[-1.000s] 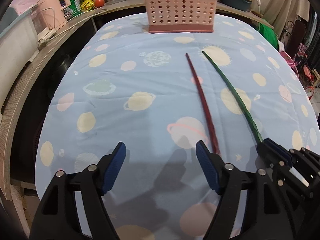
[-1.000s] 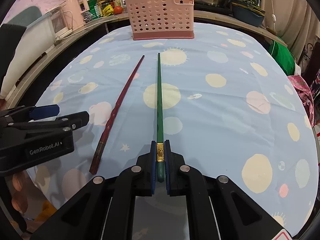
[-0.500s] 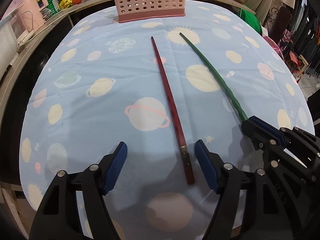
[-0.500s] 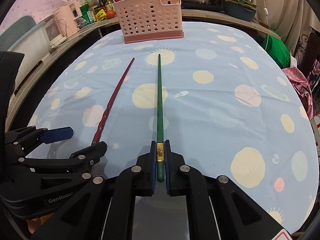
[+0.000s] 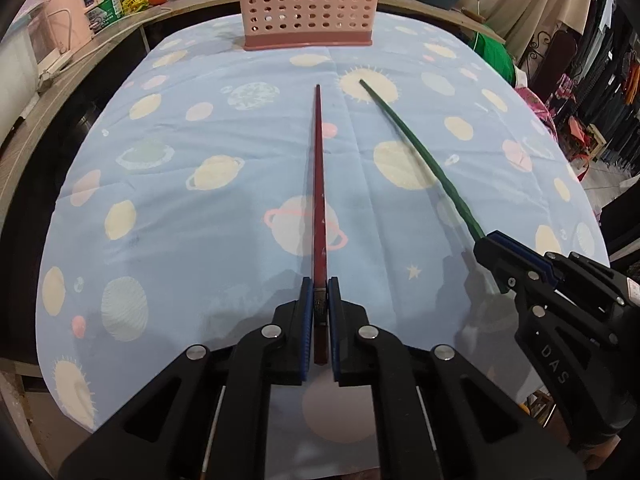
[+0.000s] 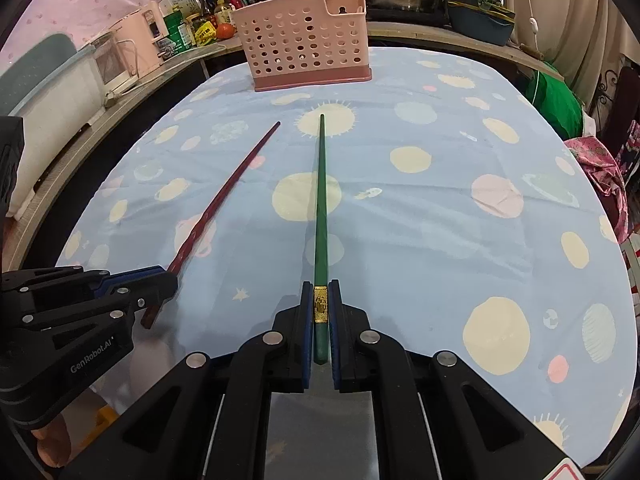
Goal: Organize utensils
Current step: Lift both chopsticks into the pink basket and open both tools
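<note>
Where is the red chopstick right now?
In the left wrist view, the red chopstick runs up the middle of the tablecloth, its near end clamped in the left tool, its tip towards the pink basket, left of the green chopstick.

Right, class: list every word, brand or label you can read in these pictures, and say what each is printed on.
"GenRobot.AI": side of the left tool.
"DAS": body of the right tool; any further letters are hidden.
Labels on the counter packets: too small to read.
</note>
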`<state>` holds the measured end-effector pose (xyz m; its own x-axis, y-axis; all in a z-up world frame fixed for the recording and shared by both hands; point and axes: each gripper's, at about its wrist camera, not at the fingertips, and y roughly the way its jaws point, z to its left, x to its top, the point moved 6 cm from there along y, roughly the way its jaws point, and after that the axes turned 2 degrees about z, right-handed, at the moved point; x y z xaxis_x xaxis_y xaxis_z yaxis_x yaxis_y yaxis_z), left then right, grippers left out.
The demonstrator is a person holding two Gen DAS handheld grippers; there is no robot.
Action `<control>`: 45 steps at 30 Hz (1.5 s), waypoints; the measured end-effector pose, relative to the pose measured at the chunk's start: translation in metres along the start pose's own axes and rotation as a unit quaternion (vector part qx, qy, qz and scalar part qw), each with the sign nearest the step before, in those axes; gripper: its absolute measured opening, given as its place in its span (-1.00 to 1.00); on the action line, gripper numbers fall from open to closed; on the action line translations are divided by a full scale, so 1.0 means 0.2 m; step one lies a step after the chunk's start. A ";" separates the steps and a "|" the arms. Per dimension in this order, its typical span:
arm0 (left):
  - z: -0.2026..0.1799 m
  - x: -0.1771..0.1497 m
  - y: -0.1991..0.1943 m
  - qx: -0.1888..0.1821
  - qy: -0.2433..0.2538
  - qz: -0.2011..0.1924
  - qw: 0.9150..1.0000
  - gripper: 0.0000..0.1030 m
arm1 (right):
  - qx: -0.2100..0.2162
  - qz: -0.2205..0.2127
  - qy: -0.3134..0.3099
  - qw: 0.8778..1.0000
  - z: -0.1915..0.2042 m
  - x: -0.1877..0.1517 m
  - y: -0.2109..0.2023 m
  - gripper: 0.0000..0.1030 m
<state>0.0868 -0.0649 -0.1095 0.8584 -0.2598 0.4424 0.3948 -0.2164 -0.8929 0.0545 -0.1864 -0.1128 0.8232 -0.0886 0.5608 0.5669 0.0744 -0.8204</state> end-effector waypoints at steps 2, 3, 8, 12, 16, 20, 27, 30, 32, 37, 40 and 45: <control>0.01 0.02 -0.04 -0.003 -0.005 -0.007 1.000 -0.87 | 0.002 -0.007 0.000 1.000 0.01 0.02 -0.03 -0.87; 0.02 0.04 -0.06 -0.003 -0.008 -0.011 1.000 -0.87 | 0.004 -0.012 0.000 1.000 0.01 0.04 -0.05 -0.87; 0.05 0.14 -0.19 -0.004 -0.019 -0.040 0.999 -0.87 | 0.015 -0.046 0.004 0.999 0.02 0.16 -0.18 -0.87; 0.08 0.24 -0.30 -0.005 -0.030 -0.066 0.997 -0.87 | 0.027 -0.070 0.010 0.997 0.03 0.28 -0.28 -0.87; 0.12 0.37 -0.41 -0.007 -0.040 -0.096 0.995 -0.87 | 0.031 -0.098 0.012 0.995 0.03 0.42 -0.38 -0.87; 0.17 0.51 -0.52 -0.009 -0.050 -0.126 0.991 -0.87 | 0.039 -0.123 0.019 0.991 0.01 0.56 -0.45 -0.87; 0.25 0.82 -0.70 -0.021 -0.065 -0.180 0.981 -0.87 | 0.052 -0.168 0.032 0.984 -0.04 0.86 -0.56 -0.87; 0.27 0.95 -0.74 -0.023 -0.069 -0.197 0.978 -0.87 | 0.058 -0.184 0.039 0.981 -0.06 0.99 -0.58 -0.87; 0.29 1.02 -0.77 -0.022 -0.072 -0.206 0.976 -0.87 | 0.058 -0.194 0.044 0.978 -0.06 1.06 -0.59 -0.87; 0.35 1.23 -0.86 -0.028 -0.088 -0.238 0.967 -0.87 | 0.075 -0.228 0.073 0.968 -0.11 1.28 -0.64 -0.87; 0.37 1.38 -0.97 -0.031 -0.095 -0.274 0.957 -0.87 | 0.091 -0.259 0.092 0.957 -0.13 1.43 -0.68 -0.87; 0.39 1.60 -1.08 -0.039 -0.100 -0.327 0.939 -0.87 | 0.106 -0.305 0.120 0.939 -0.17 1.69 -0.72 -0.87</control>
<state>0.3018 -0.0289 0.2190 0.4884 0.1325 0.8625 0.8403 -0.3379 -0.4239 0.2494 -0.2611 0.1914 0.3276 -0.3976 0.8571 0.9448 0.1304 -0.3007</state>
